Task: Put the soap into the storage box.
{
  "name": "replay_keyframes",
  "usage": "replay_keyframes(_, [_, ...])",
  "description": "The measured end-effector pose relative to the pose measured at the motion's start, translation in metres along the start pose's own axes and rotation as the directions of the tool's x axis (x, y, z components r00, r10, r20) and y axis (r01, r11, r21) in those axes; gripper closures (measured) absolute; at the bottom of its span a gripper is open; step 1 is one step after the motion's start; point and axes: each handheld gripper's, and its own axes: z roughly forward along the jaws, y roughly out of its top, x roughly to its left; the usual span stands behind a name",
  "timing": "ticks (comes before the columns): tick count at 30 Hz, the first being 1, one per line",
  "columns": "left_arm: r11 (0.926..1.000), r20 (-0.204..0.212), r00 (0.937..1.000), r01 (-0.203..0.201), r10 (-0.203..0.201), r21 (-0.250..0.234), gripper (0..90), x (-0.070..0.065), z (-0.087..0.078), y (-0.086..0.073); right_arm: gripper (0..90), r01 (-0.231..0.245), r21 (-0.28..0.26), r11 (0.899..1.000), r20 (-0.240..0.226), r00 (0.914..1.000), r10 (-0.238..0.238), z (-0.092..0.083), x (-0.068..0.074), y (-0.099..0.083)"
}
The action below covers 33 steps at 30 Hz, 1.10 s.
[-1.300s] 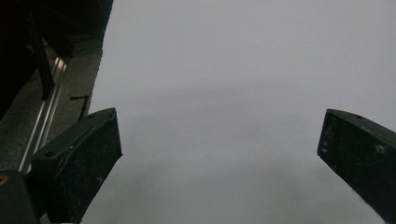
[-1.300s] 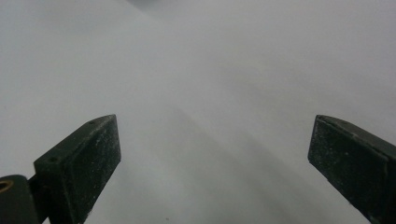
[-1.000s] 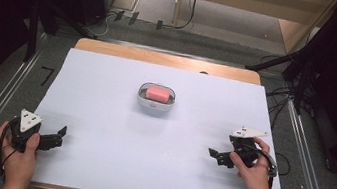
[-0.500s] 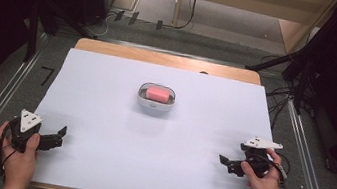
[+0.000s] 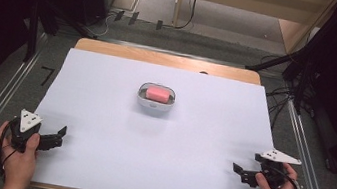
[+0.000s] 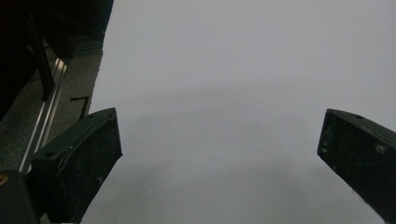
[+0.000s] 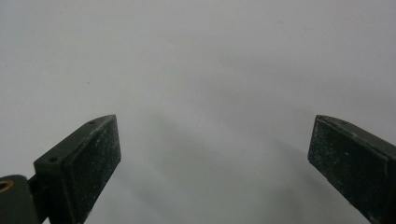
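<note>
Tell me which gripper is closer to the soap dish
Left, narrowly. The left gripper sits near-left of the soap dish; the right gripper sits near-right, slightly farther. Both rest open near the table's front edge.

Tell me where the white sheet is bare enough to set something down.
Bare almost everywhere: the white paper-covered table is open between left gripper and right gripper, and either side of the white dish holding pink soap. Only that centre-back spot is taken.

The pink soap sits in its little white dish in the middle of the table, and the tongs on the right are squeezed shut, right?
Not quite. The right tongs are open, their jaws wide apart in the right gripper view. The rest holds: the pink soap sits in its white dish mid-table.
</note>
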Motion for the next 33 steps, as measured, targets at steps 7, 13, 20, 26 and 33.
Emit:
replay_keyframes(7, [1.0000,0.001,1.0000,0.006,-0.006,-0.002,0.1,0.001,0.000,0.000,3.2,-0.045,-0.041,0.998,0.025,0.9986,0.046,-0.017,-0.012,-0.017])
replay_keyframes(13, [0.9999,0.004,0.9999,0.010,-0.010,0.001,0.1,0.002,0.000,0.000,3.1,-0.080,-0.079,0.994,0.058,0.9947,0.085,-0.030,-0.019,-0.030])
replay_keyframes(20, [0.9999,0.004,0.9999,0.011,-0.011,0.000,0.1,0.002,0.000,0.000,3.3,-0.147,-0.182,0.972,0.040,0.9868,0.157,-0.044,-0.034,-0.042])
replay_keyframes(26, [0.9998,0.006,0.9998,0.019,-0.019,0.001,0.1,0.003,0.000,0.000,4.6,-0.136,-0.198,0.971,0.085,0.9842,0.156,-0.039,-0.029,-0.043])
replay_keyframes(33, [0.9998,0.006,0.9998,0.018,-0.018,0.003,0.1,0.002,0.000,0.000,4.6,-0.112,-0.160,0.981,0.114,0.9848,0.131,-0.034,-0.027,-0.042])
